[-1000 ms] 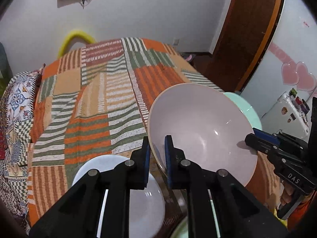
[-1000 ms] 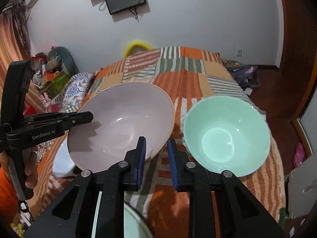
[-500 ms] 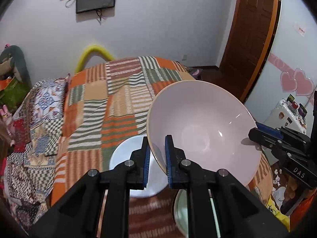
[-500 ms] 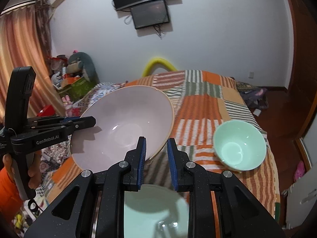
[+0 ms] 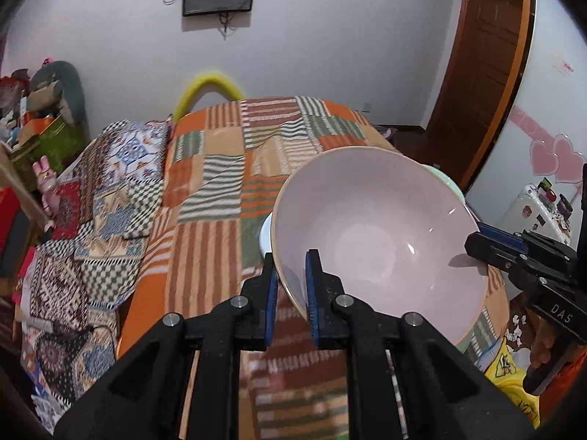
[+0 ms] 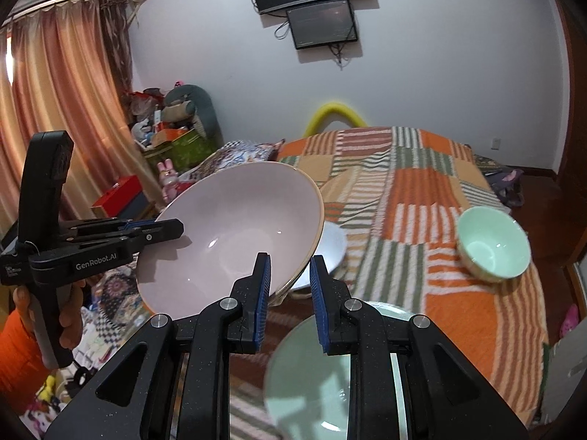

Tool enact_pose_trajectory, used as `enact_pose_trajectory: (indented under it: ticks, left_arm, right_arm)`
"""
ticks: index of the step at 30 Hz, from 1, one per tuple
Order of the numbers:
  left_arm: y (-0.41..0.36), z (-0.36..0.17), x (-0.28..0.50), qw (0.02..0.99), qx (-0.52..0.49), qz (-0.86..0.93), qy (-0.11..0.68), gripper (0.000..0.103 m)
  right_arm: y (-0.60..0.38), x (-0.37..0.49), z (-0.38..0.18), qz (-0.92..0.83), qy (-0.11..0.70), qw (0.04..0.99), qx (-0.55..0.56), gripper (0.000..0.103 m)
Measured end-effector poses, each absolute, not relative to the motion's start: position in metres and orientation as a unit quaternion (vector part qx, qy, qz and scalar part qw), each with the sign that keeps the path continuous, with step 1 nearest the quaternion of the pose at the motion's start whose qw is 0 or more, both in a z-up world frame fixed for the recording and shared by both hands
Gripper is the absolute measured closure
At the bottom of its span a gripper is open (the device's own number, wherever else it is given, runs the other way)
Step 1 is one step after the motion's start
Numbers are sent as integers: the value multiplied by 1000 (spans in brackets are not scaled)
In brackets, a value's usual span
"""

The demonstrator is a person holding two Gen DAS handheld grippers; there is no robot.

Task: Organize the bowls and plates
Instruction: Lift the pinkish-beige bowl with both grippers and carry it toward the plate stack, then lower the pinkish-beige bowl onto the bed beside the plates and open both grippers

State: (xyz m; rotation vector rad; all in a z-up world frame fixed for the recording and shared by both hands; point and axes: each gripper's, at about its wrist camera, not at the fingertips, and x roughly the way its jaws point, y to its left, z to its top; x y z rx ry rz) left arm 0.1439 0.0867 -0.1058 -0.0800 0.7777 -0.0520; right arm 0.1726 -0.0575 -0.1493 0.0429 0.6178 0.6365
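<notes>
We work in a bedroom with white walls, a wall screen (image 6: 322, 24), peach curtains (image 6: 62, 84) at the left and a brown wooden door (image 5: 484, 73) at the right. The bed (image 5: 220, 198) fills most of both views, covered by a patchwork blanket of orange, green and cream stripes, with a patterned cloth (image 5: 110, 198) draped along its left edge. A yellow curved tube (image 5: 209, 88) rises behind the bed's far end, and a pile of toys and boxes (image 6: 172, 124) sits in the corner by the curtains.

On the blanket, a white dish (image 6: 332, 249) lies partly hidden behind the raised bowl, a pale green plate (image 6: 330, 374) lies blurred under our right fingers, and a small mint green bowl (image 6: 493, 244) stands well apart to the right.

The large pink bowl (image 5: 378, 238) hangs tilted in the air above the bed, glossy, pale inside, with a tan rim. Our left hand-held gripper (image 5: 290, 286) is clamped on its near rim, and our right hand-held gripper (image 6: 290, 289) is pinched on the opposite rim. A hand (image 6: 69, 315) with an orange sleeve grips the left handle.
</notes>
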Motion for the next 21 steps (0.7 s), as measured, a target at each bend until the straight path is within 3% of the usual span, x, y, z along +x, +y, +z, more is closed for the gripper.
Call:
enact_pose_trajectory:
  ticks: [21]
  left_arm:
    - [135, -201, 110, 889, -92, 17, 449, 89]
  right_arm:
    - [-3, 156, -220, 331, 378, 865, -4, 83]
